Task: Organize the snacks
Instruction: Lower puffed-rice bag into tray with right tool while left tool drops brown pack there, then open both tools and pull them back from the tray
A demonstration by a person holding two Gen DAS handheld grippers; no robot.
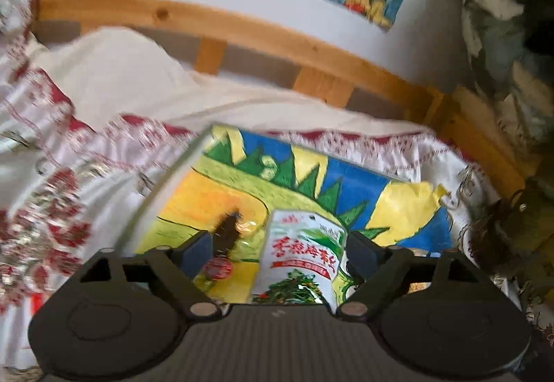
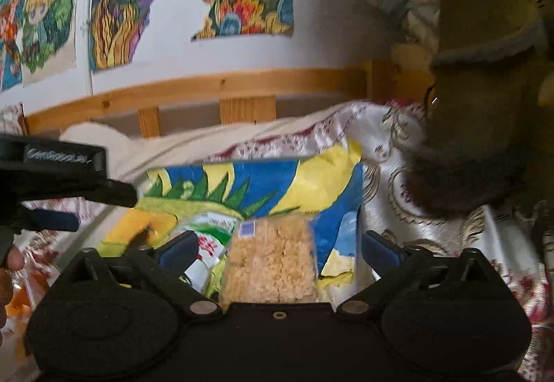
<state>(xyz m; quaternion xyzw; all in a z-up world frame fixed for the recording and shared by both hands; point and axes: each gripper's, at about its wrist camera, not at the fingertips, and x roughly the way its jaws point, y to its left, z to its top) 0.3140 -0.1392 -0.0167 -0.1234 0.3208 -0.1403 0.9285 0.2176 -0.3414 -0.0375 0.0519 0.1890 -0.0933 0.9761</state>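
Note:
A painted sheet (image 1: 221, 195), yellow, blue and green, lies on the patterned cloth. On it a white and green snack packet (image 1: 304, 260) with red writing lies between the fingers of my open left gripper (image 1: 280, 248), untouched by them. A small round red snack (image 1: 218, 269) and a dark wrapper (image 1: 228, 229) lie by the left finger. In the right wrist view a clear packet of puffed-rice bars (image 2: 273, 260) lies on the sheet (image 2: 311, 184) between the wide-open fingers of my right gripper (image 2: 280, 248). The white packet (image 2: 206, 257) shows to its left. The left gripper (image 2: 62, 181) enters from the left.
The cloth (image 1: 52, 191) covers a bed with a wooden frame (image 1: 263, 32) against a white wall with paintings (image 2: 117, 1). A pillow (image 1: 114, 70) lies at the back left. A person's dark clothing (image 2: 484, 105) hangs at the right. Orange packaging (image 2: 20, 299) shows at the far left.

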